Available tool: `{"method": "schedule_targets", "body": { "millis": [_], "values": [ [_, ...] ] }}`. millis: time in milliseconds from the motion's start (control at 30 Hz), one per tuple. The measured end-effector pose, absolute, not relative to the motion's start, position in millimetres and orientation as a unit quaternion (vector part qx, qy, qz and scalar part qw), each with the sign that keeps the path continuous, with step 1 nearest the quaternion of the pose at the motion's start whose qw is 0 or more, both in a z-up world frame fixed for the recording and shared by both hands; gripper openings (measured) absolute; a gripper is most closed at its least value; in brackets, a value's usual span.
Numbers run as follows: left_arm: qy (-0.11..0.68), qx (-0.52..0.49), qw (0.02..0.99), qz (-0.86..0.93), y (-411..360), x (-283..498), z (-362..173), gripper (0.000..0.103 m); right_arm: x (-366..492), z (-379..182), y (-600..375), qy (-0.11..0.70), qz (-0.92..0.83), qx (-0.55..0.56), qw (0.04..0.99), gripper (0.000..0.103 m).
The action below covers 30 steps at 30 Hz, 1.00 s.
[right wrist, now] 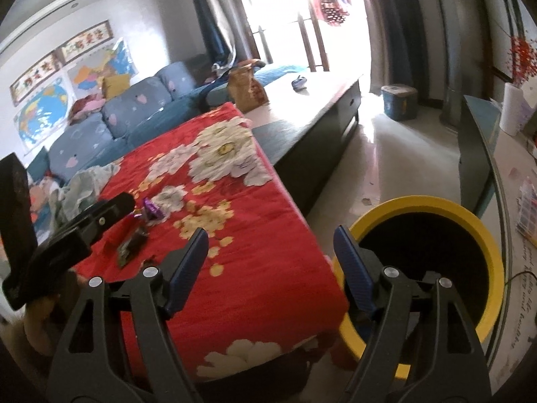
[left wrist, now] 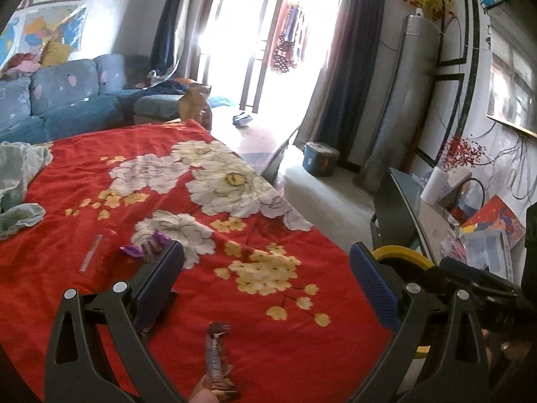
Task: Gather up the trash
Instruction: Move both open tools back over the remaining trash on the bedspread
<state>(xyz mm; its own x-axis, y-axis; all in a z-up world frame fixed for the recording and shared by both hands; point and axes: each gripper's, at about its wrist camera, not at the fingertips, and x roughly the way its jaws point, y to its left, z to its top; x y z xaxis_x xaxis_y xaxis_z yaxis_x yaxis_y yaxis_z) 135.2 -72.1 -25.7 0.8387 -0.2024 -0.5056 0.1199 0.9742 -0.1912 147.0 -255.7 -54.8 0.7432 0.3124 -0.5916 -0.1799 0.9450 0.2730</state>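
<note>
Right gripper is released, empty, bin just beside it for dropping; left gripper is released above wrapper.

A lived-in home sitting room is shown. This is told by a blue flowered sofa heaped with cushions and clothes, wall maps and framed calligraphy, dark curtains beside a bright balcony door, and a table draped in a red floral cloth.
</note>
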Motion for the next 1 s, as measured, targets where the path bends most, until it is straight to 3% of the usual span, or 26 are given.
{"method": "schedule_targets", "body": {
  "millis": [1000],
  "values": [
    [0.313,-0.079,0.946,-0.017,26.9,131.4,-41.1,0.096,133.2,-60.6,-148.6,0.363,0.237,0.019,0.901,0.070]
  ]
}}
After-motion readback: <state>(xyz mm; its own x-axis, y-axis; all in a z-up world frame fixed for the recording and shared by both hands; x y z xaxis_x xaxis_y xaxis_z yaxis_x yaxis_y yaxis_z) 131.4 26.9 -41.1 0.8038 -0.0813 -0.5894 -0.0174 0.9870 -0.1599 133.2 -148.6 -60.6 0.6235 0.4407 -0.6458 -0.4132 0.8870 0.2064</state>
